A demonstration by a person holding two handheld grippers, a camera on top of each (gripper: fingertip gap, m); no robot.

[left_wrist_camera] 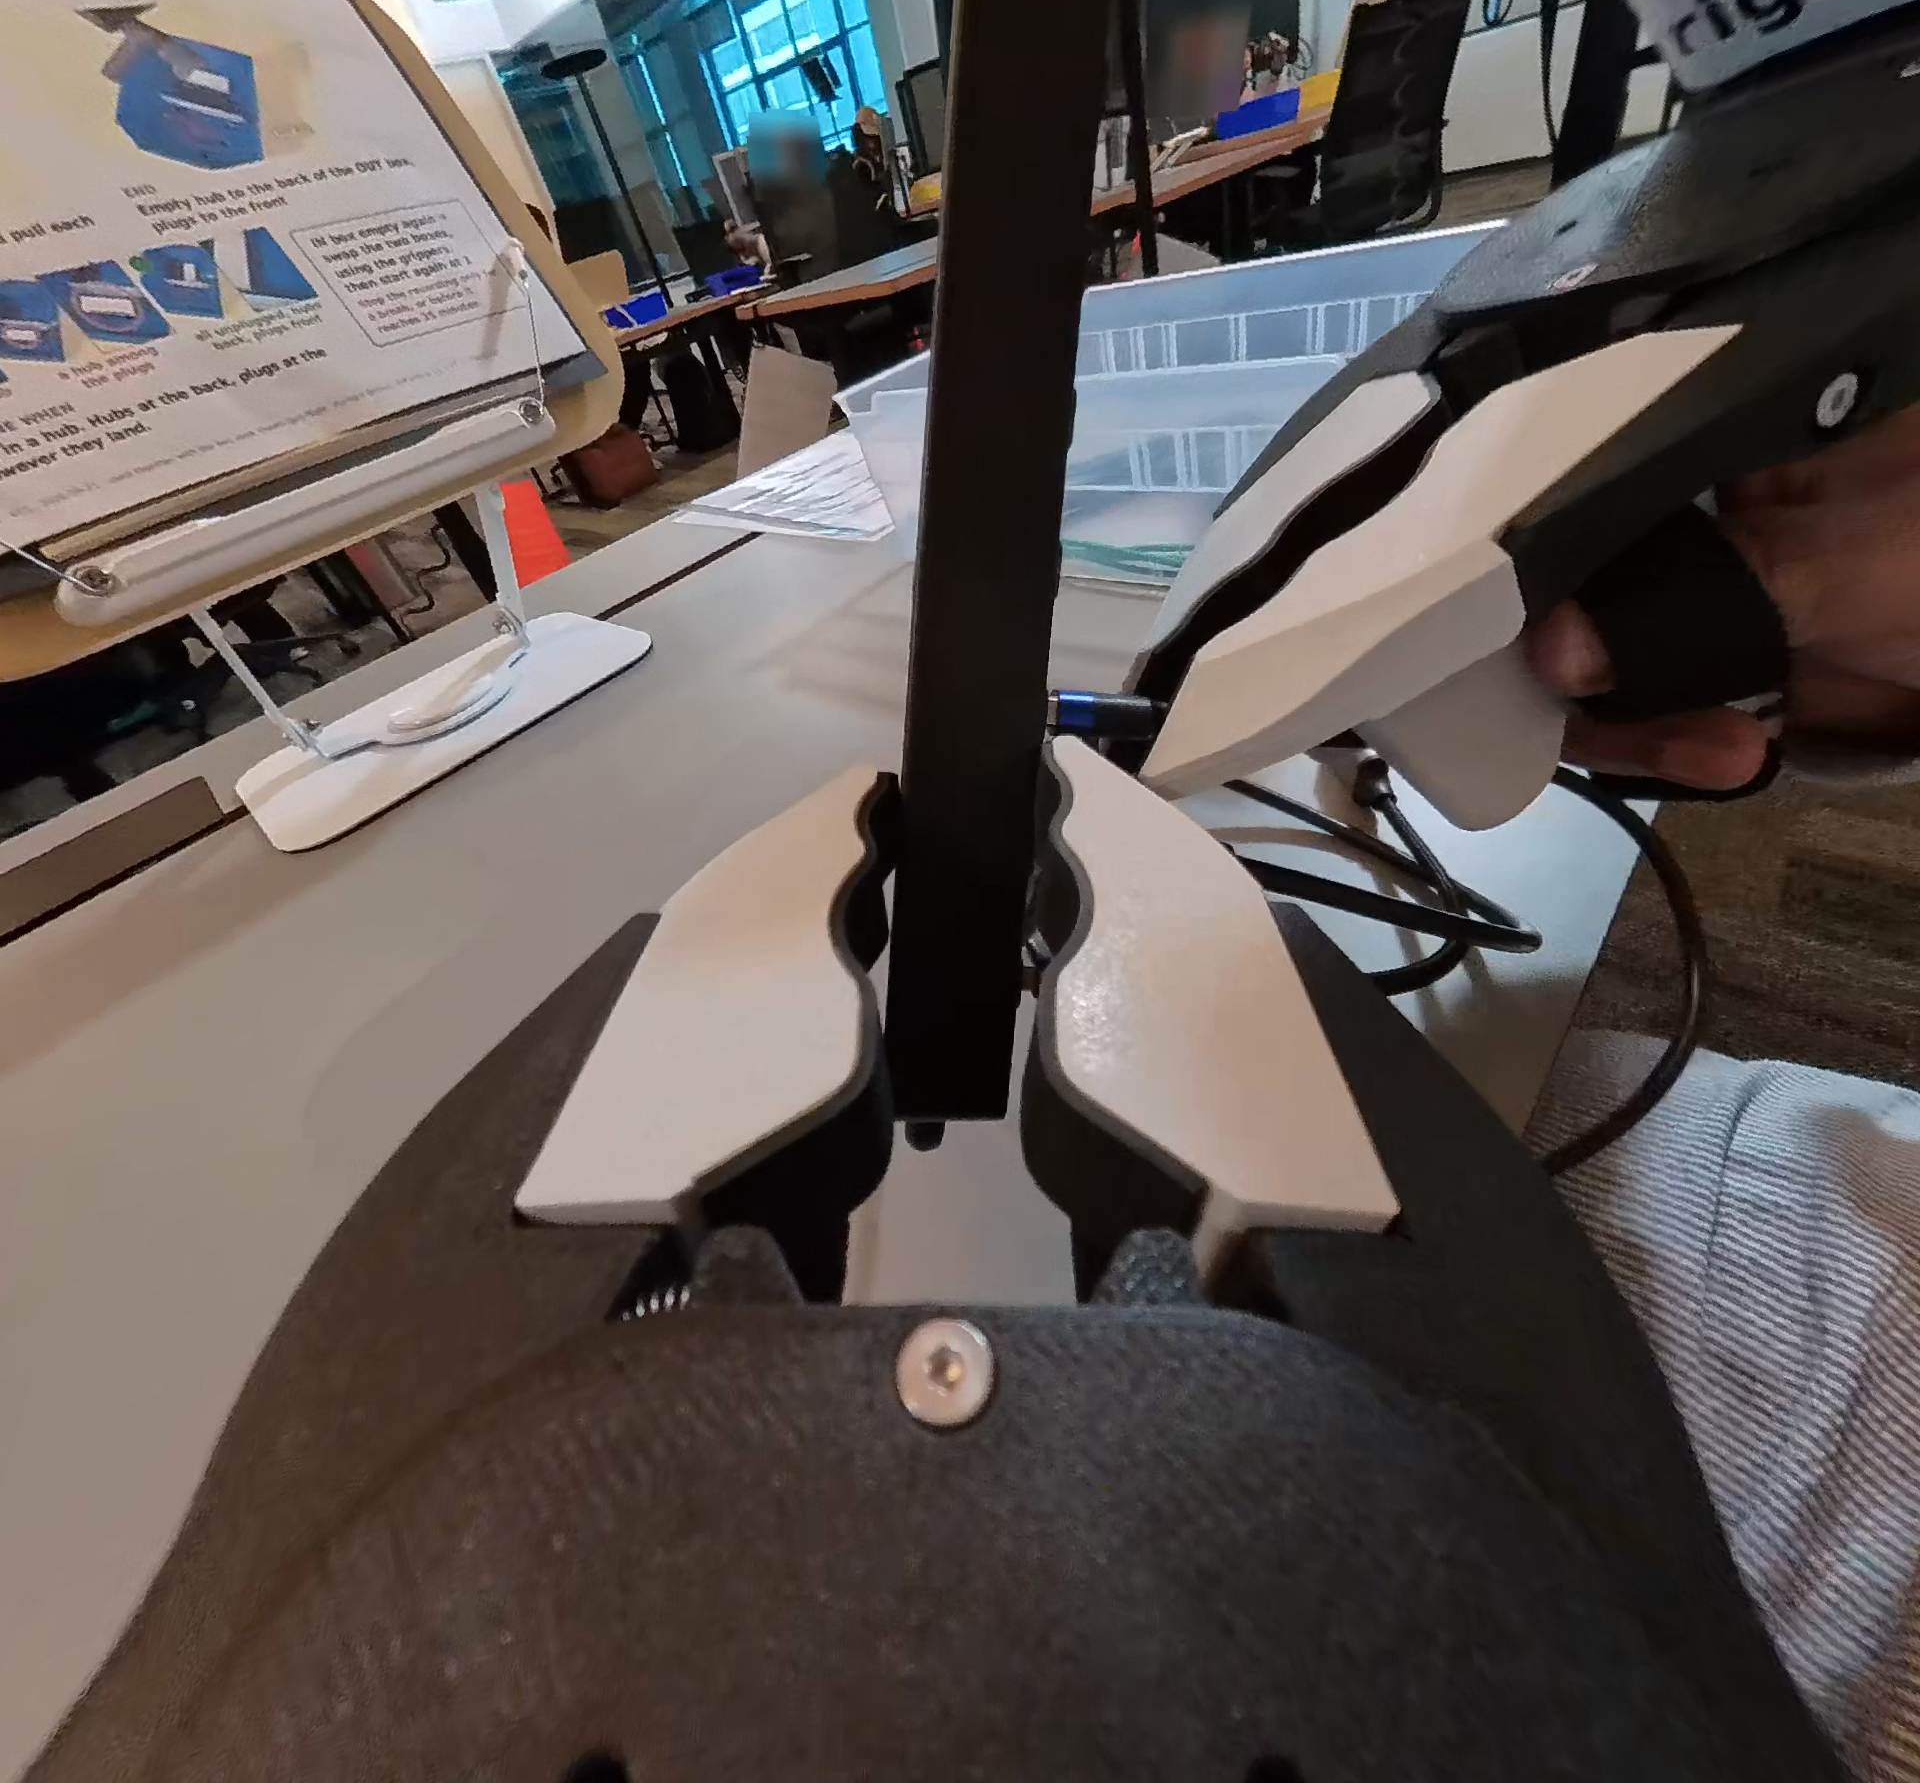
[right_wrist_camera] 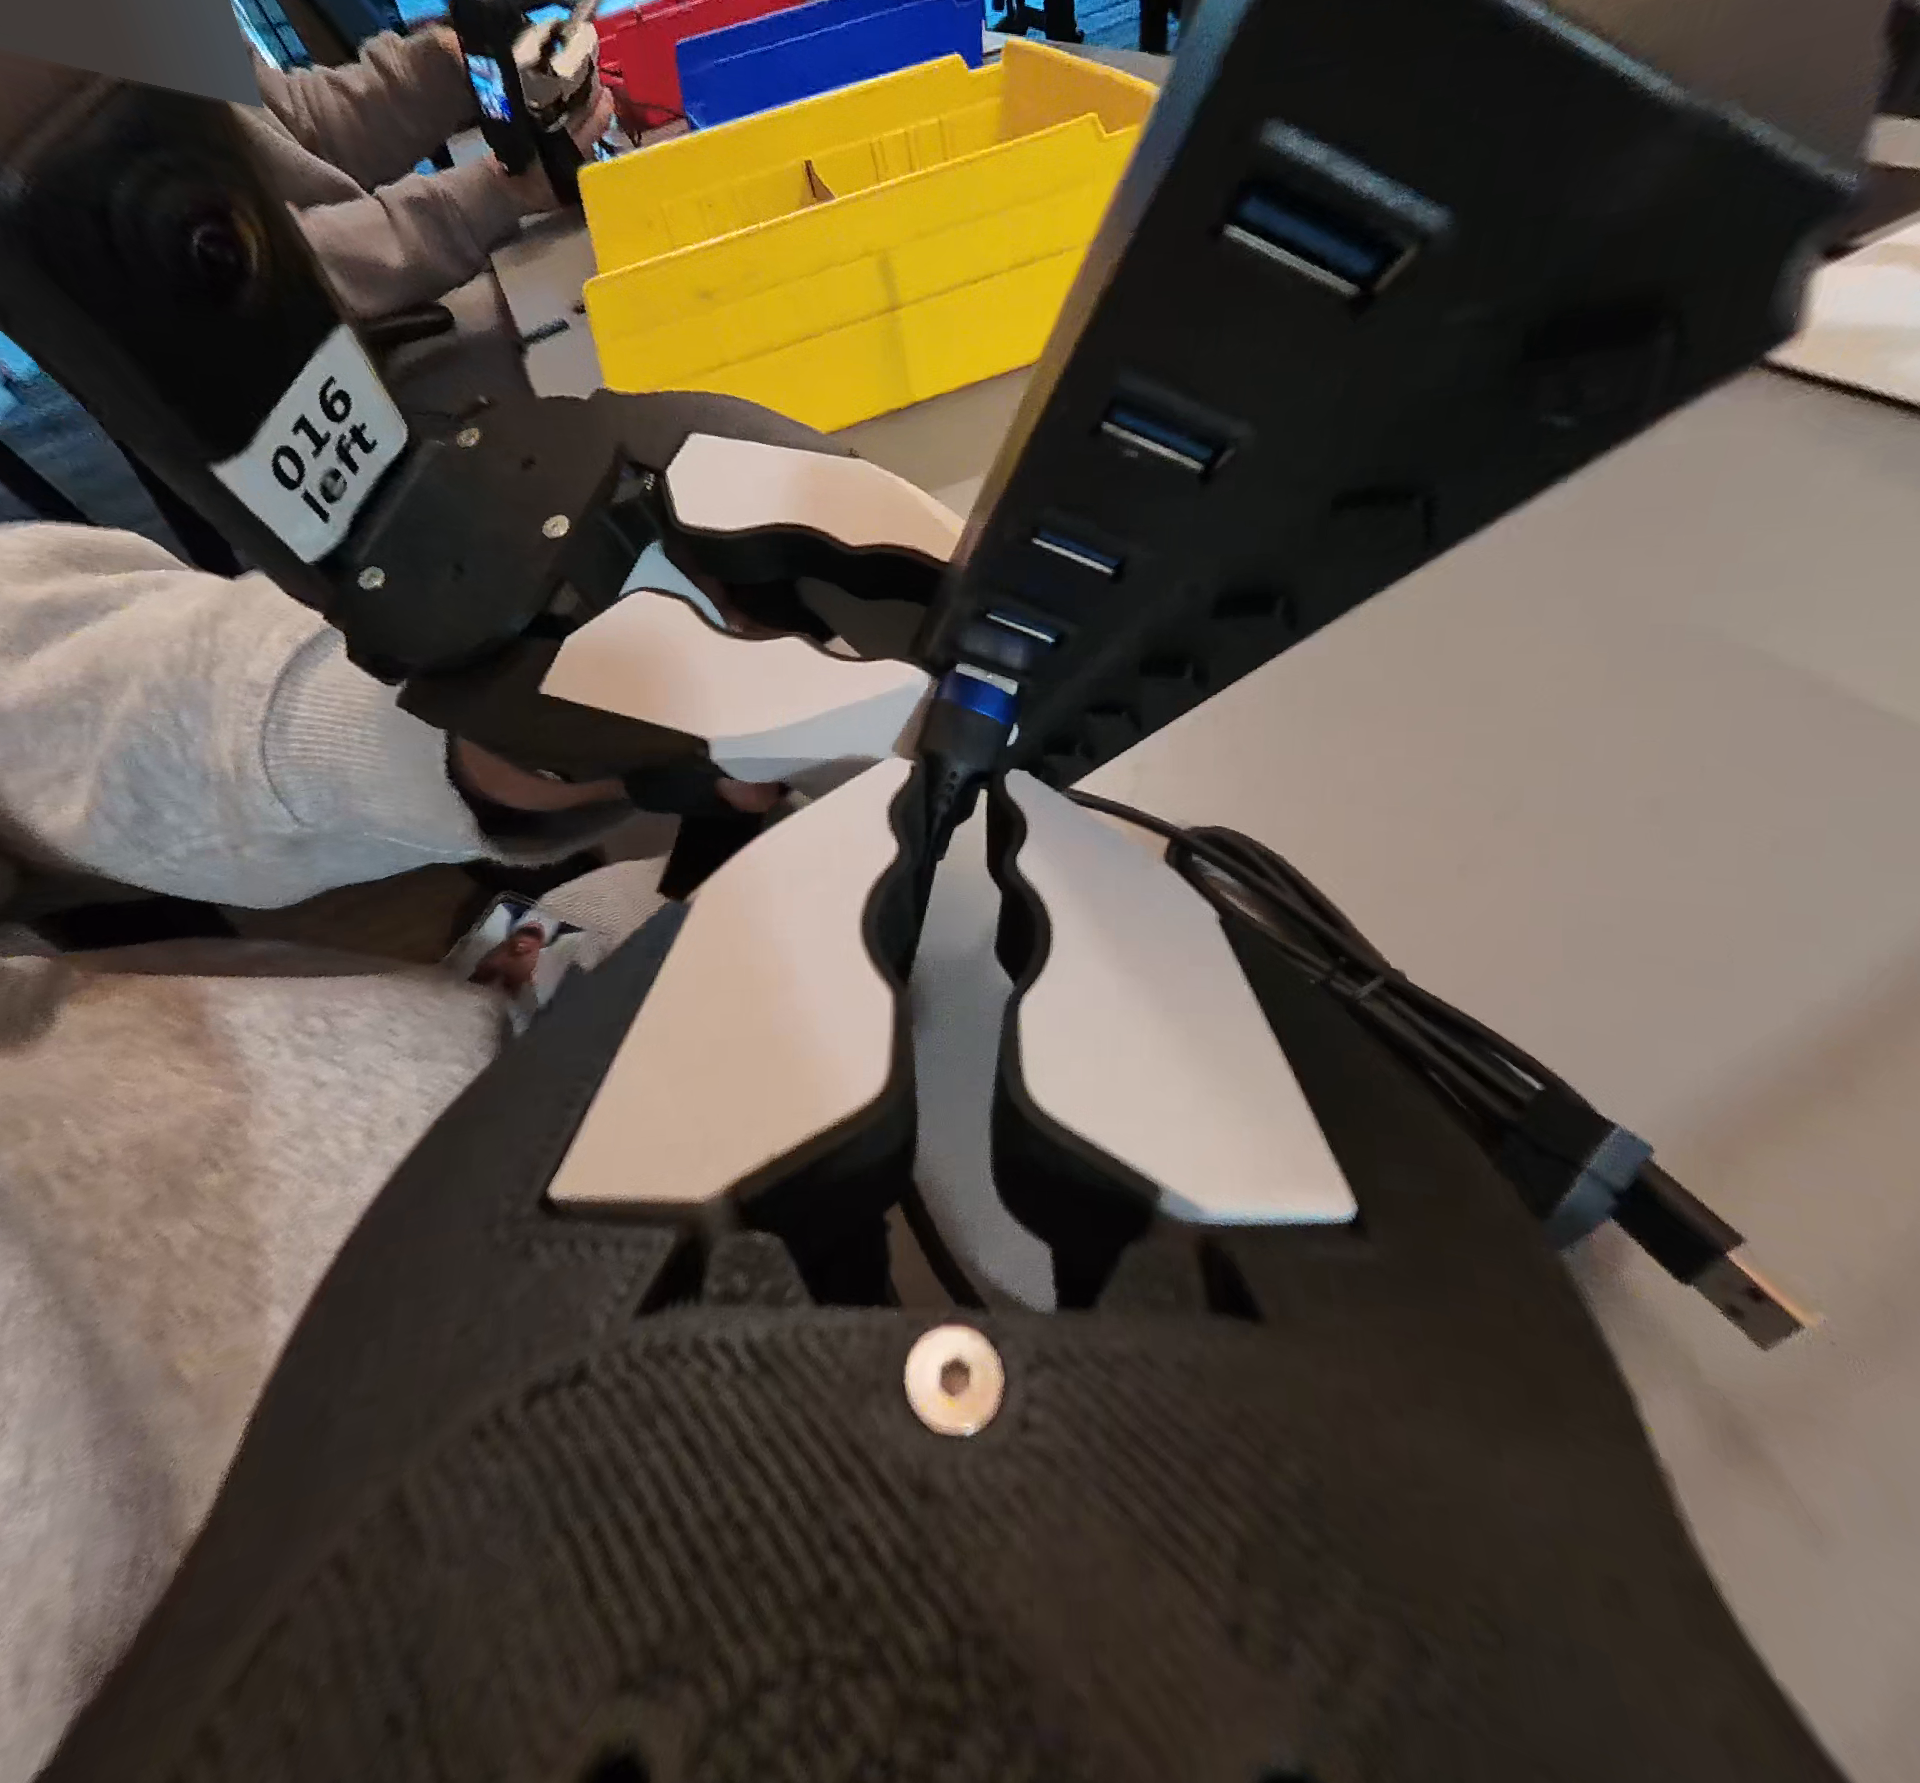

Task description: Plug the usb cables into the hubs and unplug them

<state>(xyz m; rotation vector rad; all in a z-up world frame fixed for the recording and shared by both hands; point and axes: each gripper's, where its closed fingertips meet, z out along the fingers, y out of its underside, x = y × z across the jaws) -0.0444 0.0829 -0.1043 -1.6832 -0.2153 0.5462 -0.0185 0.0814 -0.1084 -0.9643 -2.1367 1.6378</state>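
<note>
Hub (left_wrist_camera: pixel 987 528) clamped upright in left tool (left_wrist_camera: pixel 961 944). Right tool (right_wrist_camera: pixel 951 803) pinching blue-collared USB plug (right_wrist_camera: pixel 977 699) at lowest port, not fully seated. Other ports (right_wrist_camera: pixel 1164 434) empty; unplugging ahead.

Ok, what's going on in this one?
A person holds a gripper in each hand. The left gripper is shut on a long black USB hub, holding it upright above the grey table. The right gripper grips a blue-collared USB plug at the hub's lowest port; whether it is fully seated is unclear. Three ports above it are empty.
</note>
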